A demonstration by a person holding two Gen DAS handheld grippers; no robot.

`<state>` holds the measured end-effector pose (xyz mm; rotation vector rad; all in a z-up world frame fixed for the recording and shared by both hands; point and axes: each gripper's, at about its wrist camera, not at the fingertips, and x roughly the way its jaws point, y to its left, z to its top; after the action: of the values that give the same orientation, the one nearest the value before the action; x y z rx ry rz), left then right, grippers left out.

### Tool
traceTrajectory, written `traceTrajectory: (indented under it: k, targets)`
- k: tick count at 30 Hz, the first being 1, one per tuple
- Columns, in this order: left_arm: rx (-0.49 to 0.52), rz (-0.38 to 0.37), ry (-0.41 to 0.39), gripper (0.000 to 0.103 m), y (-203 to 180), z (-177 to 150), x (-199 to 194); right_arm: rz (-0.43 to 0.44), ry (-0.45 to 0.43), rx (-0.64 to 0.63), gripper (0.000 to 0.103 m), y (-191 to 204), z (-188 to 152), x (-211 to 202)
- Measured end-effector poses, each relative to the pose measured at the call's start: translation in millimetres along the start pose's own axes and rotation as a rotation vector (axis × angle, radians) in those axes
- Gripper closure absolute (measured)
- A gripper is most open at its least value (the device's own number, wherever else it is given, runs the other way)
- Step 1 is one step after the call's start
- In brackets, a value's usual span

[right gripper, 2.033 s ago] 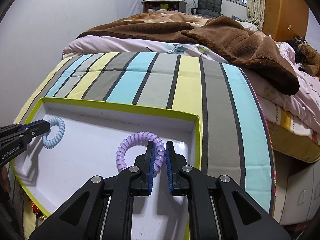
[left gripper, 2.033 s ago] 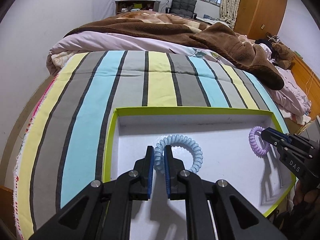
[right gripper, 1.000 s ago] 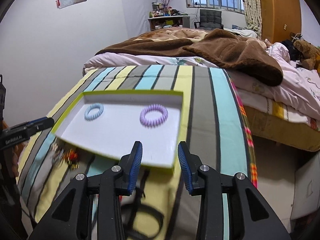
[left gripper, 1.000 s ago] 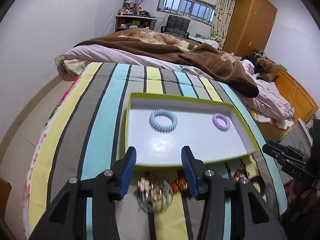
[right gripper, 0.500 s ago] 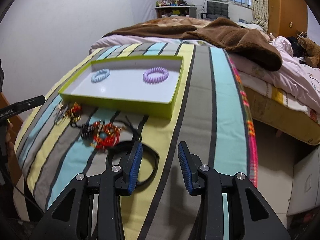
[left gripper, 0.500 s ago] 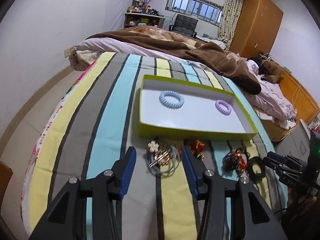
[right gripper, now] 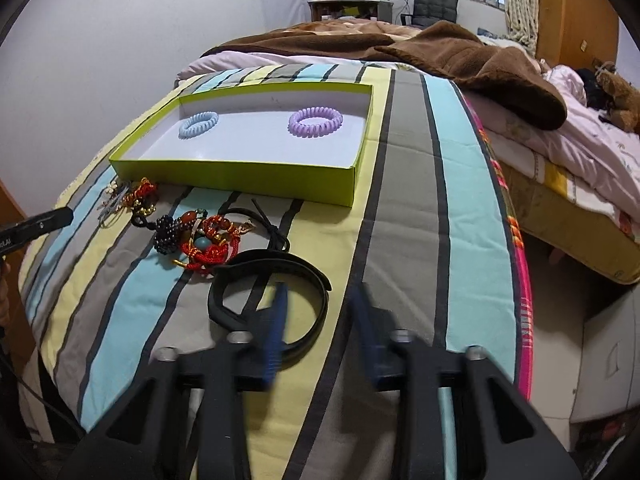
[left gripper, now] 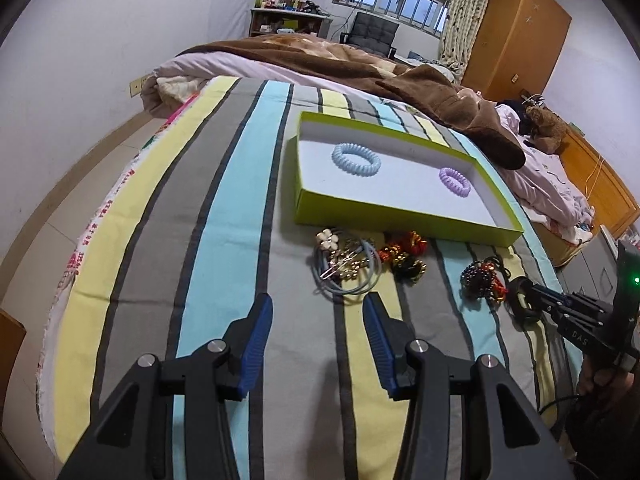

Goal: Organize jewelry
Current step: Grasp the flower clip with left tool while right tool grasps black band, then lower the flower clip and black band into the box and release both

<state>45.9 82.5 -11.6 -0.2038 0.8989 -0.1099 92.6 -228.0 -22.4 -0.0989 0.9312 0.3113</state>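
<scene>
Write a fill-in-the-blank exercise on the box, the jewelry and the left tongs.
1. In the green box, the purple coil tie lies beside a ___ one.
2. In all, the box holds ___ ties.
3. The black band lies on the striped bedspread, ___ the box.
4. The left tongs stand ___, with nothing between them.

Missing words: blue; two; outside; open

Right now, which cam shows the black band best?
Right wrist: the black band lies large, its whole loop visible beside the blurred right gripper. Left wrist shows it only small at the frame's right, partly hidden by that gripper.
</scene>
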Motion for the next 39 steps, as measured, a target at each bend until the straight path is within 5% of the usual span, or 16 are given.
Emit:
traceTrajectory:
  k: [11, 22, 33, 39]
  targets:
    - [-0.006, -0.029, 0.004, 0.054, 2.1, 20.5, 20.4, 0.014, -0.070, 0.071, 0.098, -9.5, 1.4, -15.1]
    - [0.051, 0.035, 0.027, 0.056, -4.3, 36.3, 49.8, 0.025, -0.121, 0.111, 0.098, -14.6, 10.1, -30.3]
    - [0.092, 0.044, 0.025, 0.085, -13.3, 37.4, 54.7, 0.037, -0.127, 0.113, 0.098, -13.1, 10.3, -32.1]
    - [0.108, 0.039, 0.020, 0.086, -15.5, 36.8, 51.4, 0.039, -0.135, 0.109, 0.098, -11.4, 9.4, -35.4]
